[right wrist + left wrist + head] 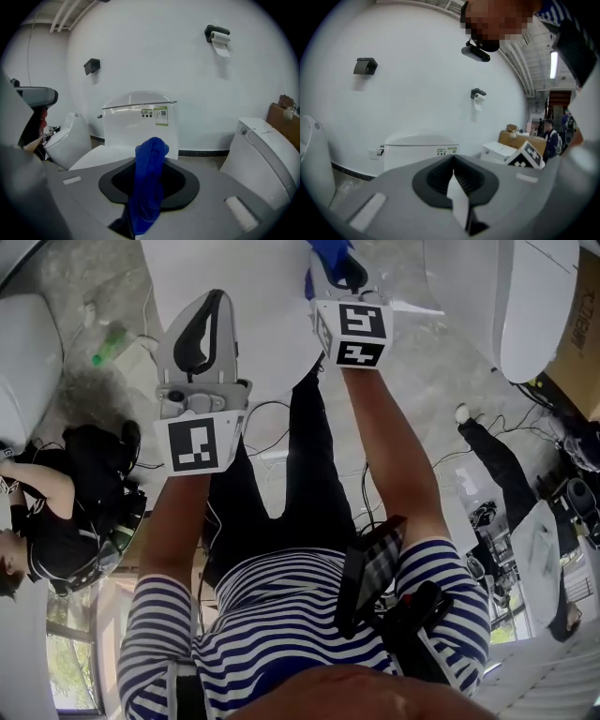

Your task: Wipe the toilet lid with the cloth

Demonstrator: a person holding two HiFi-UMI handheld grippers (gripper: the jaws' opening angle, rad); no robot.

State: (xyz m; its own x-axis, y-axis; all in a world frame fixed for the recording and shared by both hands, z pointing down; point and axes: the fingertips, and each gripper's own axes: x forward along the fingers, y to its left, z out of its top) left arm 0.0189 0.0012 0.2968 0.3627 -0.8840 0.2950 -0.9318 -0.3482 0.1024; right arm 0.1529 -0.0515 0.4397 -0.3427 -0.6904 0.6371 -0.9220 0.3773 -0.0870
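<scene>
Two tools are held above the closed white toilet lid [272, 306], the left tool [214, 310] shut empty, the right tool [342, 273] clamped on a bunched blue cloth [149, 178], which could be dragged loose by friction.

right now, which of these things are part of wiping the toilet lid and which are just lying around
In the job: blue cloth, clamped in the right gripper; toilet lid ahead of it.

Just lying about: green bottle on the floor; toilet paper roll on the wall; neighbouring toilet; cardboard box; left gripper, shut and empty.
</scene>
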